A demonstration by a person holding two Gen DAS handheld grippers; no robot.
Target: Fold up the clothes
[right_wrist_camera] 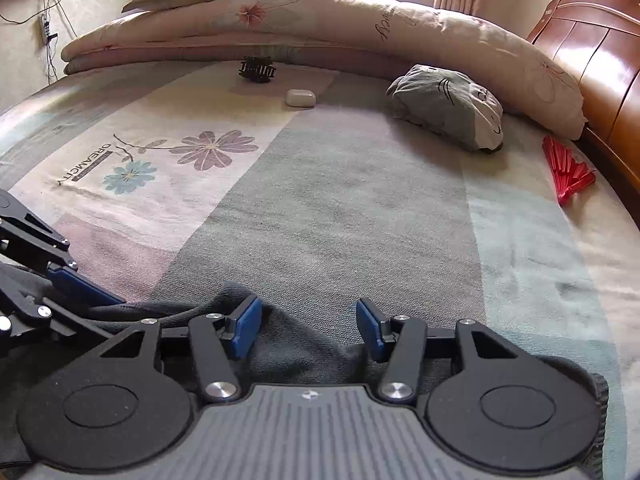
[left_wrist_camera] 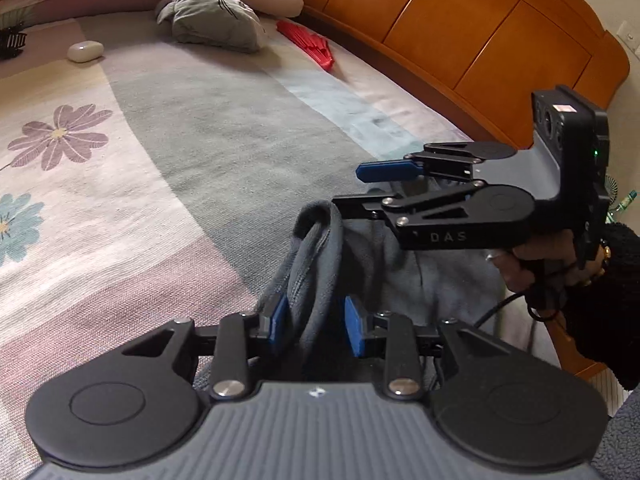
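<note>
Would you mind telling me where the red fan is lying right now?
The red fan lies on the bed's far right edge in the right wrist view, beside the wooden headboard and right of the grey plush.

place: home bedroom | signs: floral bedsheet (right_wrist_camera: 320, 200), folded quilt (right_wrist_camera: 320, 28), wooden headboard (left_wrist_camera: 460, 28) (curtained window, probably)

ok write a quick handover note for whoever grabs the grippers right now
Left gripper: jaws apart, a bunched fold of the dark grey garment between the pads; no clear squeeze.
Right gripper: open, over the garment's edge, holding nothing.
Garment: crumpled at the near edge of the bed, under both grippers.
Done: no neat fold visible.
Left: spread it flat, then fold.
Elsewhere on the bed: grey plush, red fan, white case.
</note>
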